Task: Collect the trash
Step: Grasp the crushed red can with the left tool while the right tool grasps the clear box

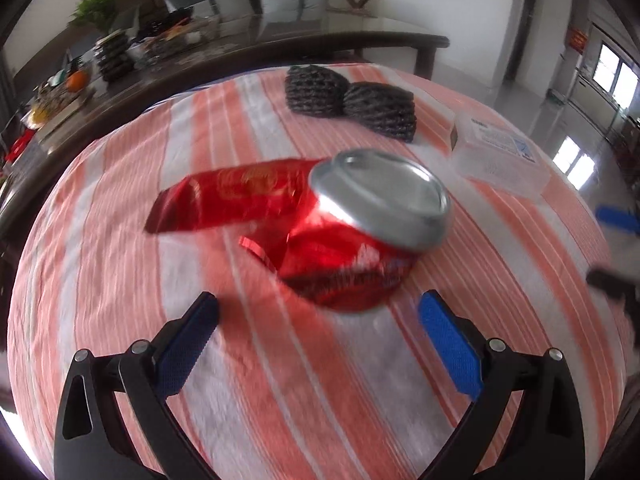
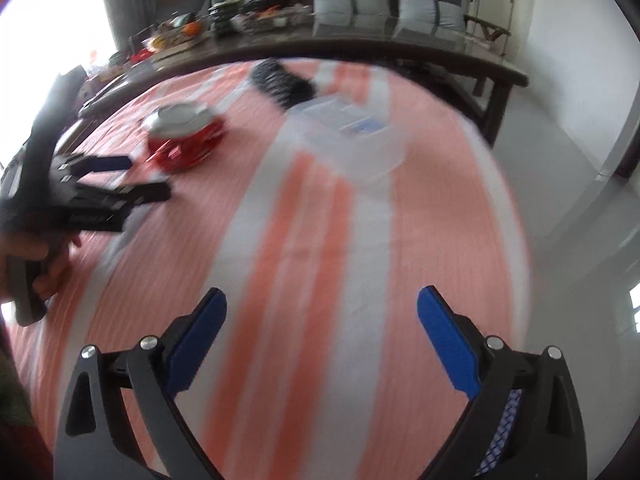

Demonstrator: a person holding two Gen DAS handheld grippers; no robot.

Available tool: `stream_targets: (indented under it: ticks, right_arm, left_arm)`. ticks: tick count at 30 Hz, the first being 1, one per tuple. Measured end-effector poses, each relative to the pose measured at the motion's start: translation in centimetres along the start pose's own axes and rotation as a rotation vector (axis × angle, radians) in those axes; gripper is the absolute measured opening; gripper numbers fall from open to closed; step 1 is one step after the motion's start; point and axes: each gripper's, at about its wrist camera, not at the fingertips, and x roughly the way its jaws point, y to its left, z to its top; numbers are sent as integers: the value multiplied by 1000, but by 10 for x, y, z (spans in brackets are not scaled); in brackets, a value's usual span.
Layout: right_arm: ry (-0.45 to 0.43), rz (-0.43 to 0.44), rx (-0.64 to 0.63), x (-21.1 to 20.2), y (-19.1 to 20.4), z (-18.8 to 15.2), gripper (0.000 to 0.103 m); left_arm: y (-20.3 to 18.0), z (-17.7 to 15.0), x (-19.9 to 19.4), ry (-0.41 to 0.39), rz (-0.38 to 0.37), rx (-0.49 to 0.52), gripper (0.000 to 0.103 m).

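Closest to the left wrist camera is the left gripper, its two blue-padded fingers spread wide apart and holding nothing, hovering low over a table covered in an orange-and-white striped cloth. Just past the fingertips, toward twelve o'clock and a little to the right, lies a crushed red can, tipped so its silver end faces up and toward the camera. A red foil wrapper lies flat at about eleven o'clock, its right end meeting the can. The wide stance of the fingers and the way the can sits near the line between them suggest the left gripper is lined up to close on the can, probably the first piece of trash to be picked. Farther back, at one o'clock, sit two dark knitted bundles and a clear plastic box, which may be the place for the trash, though that cannot be told. In the right wrist view, much blurred, the right gripper is also spread apart and empty above bare cloth, with the can well away at ten o'clock and a hand gripping the other tool's handle at nine o'clock.
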Motion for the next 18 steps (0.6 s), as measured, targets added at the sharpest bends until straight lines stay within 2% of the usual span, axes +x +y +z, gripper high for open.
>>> stream_targets:
  ticks: [4,10,11,14,15,16,18]
  right_arm:
    - [42,38,-72,24,-19,36,94]
    - [94,75,-200,64,-8,76,94]
    - [93,75,-206,69,-6,80,94]
    - [99,93,-199,77,-4,86,92]
    - [100,92,-188,79,-3,86,86]
    - [102,91,-180,79,-2,87,72]
    - [97,77,-158,74,-2,83,69]
  left_arm:
    - [1,16,11,-2,-30,38,99]
    - [-1,32,22,-6,-72,83,99]
    - [-2,32,22,-9,-77,90,97]
    - [-9,30,18,-32,-78,118,84]
    - [-10,29,16,-37,-74,116,78]
    - [-11,28,15,-39,-68,108,78]
    - [-15,25,13,-41,-43,90,76]
